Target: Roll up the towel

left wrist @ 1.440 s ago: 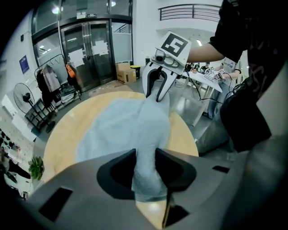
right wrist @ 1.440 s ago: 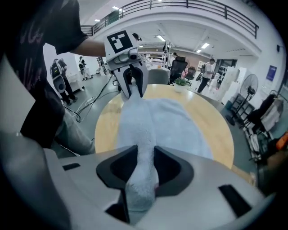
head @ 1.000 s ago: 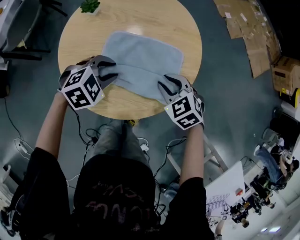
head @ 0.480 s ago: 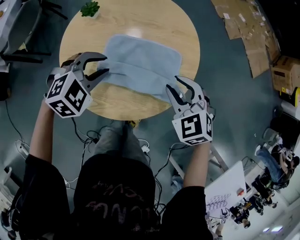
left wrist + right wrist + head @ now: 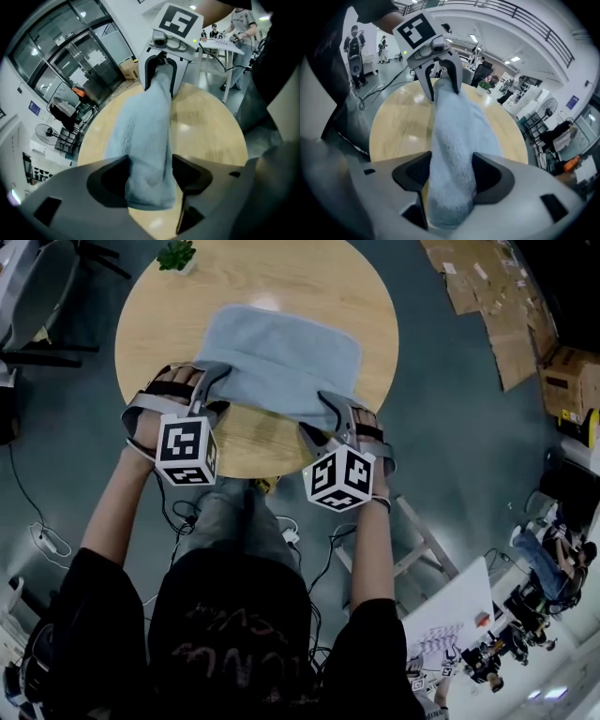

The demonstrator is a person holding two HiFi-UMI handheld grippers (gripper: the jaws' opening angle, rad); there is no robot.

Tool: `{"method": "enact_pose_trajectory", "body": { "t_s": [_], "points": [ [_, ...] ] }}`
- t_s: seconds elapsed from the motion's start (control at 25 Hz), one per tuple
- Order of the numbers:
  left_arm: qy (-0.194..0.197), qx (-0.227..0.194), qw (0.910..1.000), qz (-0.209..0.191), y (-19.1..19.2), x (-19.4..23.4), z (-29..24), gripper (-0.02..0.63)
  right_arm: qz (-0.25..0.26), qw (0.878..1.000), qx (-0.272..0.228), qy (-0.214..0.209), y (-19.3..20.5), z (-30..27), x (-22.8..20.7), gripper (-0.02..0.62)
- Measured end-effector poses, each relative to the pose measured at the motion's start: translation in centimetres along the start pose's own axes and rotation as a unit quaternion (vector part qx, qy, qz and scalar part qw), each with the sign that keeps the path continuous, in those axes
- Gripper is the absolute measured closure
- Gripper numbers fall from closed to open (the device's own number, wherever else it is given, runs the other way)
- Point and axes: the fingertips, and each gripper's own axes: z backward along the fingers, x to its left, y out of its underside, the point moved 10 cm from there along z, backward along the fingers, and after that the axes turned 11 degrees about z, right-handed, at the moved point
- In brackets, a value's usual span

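Left tongs (image 5: 150, 171) and right tongs (image 5: 451, 169) had just spread wide, loosely straddling the rolled near edge of the towel (image 5: 291, 357) on the table (image 5: 309, 277); we judged only the first turns done, most lying flat.

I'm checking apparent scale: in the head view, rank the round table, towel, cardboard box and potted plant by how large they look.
1. round table
2. towel
3. cardboard box, lower down on the floor and farther from the camera, so its true size is unsure
4. potted plant, cropped at the top edge
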Motion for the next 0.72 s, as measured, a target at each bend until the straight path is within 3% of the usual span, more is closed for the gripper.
{"method": "enact_pose_trajectory", "body": {
  "t_s": [0.08, 0.28, 0.4, 0.52, 0.64, 0.72],
  "points": [
    [0.014, 0.007, 0.9998, 0.008, 0.1, 1.0, -1.2, 0.314, -0.023, 1.0, -0.008, -0.005, 0.6, -0.8, -1.0, 0.331],
    [0.089, 0.01, 0.9949, 0.047, 0.3, 2.7, -2.3, 0.457, -0.044, 0.998, -0.013, -0.042, 0.8, -1.7, -2.1, 0.419],
    [0.136, 0.022, 0.9895, 0.043, 0.3, 2.4, -1.6, 0.48, -0.057, 0.995, -0.02, -0.08, 0.5, -1.0, -2.1, 0.465],
    [0.213, 0.04, 0.975, 0.05, 0.9, 0.5, -0.5, 0.482, -0.076, 0.983, -0.039, -0.164, 0.1, 0.1, -0.7, 0.476],
    [0.294, 0.046, 0.9522, 0.071, 1.8, -2.1, 0.9, 0.479, -0.107, 0.958, -0.061, -0.26, -0.3, 1.2, 1.6, 0.476],
    [0.321, 0.033, 0.9415, 0.095, 2.4, -2.8, 1.2, 0.477, -0.122, 0.949, -0.067, -0.283, -0.4, 1.5, 2.4, 0.474]
  ]
}}
